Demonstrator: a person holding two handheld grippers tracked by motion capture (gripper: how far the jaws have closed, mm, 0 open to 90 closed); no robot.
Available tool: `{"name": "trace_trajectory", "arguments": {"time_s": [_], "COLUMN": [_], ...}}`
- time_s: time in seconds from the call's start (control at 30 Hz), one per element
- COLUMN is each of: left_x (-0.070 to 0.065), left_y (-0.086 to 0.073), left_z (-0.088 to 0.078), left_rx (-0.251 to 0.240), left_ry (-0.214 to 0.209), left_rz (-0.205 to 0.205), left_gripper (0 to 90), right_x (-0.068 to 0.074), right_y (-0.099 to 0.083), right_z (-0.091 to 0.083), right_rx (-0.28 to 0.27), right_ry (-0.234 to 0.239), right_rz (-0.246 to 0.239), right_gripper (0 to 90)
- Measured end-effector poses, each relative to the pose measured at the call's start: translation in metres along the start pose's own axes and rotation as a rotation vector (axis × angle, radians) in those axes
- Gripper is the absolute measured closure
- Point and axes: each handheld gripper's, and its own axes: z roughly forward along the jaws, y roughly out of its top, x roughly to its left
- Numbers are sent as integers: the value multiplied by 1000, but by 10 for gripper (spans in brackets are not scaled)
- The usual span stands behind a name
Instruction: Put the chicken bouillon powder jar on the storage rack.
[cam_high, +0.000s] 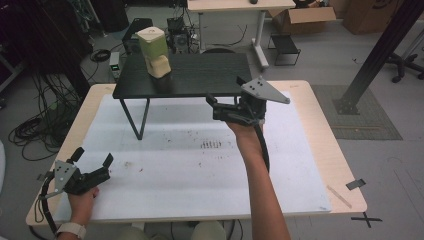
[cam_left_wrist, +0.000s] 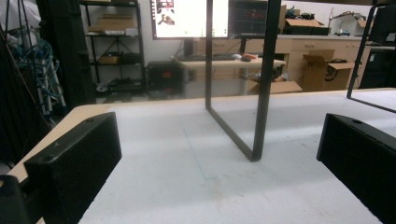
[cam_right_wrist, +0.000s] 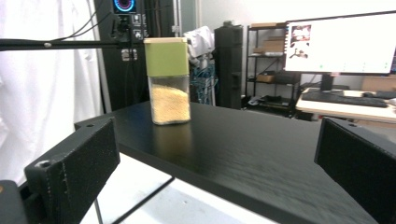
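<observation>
1. Over the table, the high view shows a tall clear plastic container with an olive-green upper band, a cream lid and yellowish grains inside (cam_high: 155, 52), standing upright near the back-left corner of a low black wood-grain shelf on thin metal legs (cam_high: 200, 80). The right gripper (cam_high: 214, 106) hangs at the shelf's front edge, well apart from the container, jaws spread wide and holding nothing. The left gripper (cam_high: 92, 159) rests low on the white foam mat (cam_high: 200, 170) near the table's front-left corner, jaws likewise released.

2. Along the left gripper view, both black jaws stand wide apart over bare mat, with one bent black metal shelf leg (cam_left_wrist: 254, 116) ahead. It looks idle; best kept low and out of the way.

3. Along the right gripper view, the container (cam_right_wrist: 167, 81) stands left of centre between the open jaws, well beyond them, grains filling roughly the lower half. The step in hand is probably the reach. To do it well:
   - swing the hand left until the container sits midway between the jaws;
   - stay above the shelf top while advancing;
   - close on the clear lower body, not the lid, and keep it upright.
</observation>
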Motion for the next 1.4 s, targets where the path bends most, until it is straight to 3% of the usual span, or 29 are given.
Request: {"name": "trace_trajectory", "arguments": {"time_s": [0.47, 0.77, 1.0, 1.4], "left_x": [0, 0, -1, -1], "left_y": [0, 0, 0, 0], "left_z": [0, 0, 0, 0], "left_rx": [2, 5, 1, 2], "left_ry": [0, 1, 1, 4], "left_rz": [3, 4, 5, 10], "left_gripper": [2, 2, 2, 2], "right_x": [-11, -22, -33, -46], "right_y": [-52, -78, -102, -147], "right_z": [-48, -73, -88, -105], "right_rx": [-31, -23, -35, -10], "right_ry": [-81, -138, -187, -265], "right_rz": [22, 39, 43, 74], "right_gripper": [0, 0, 0, 0]}}
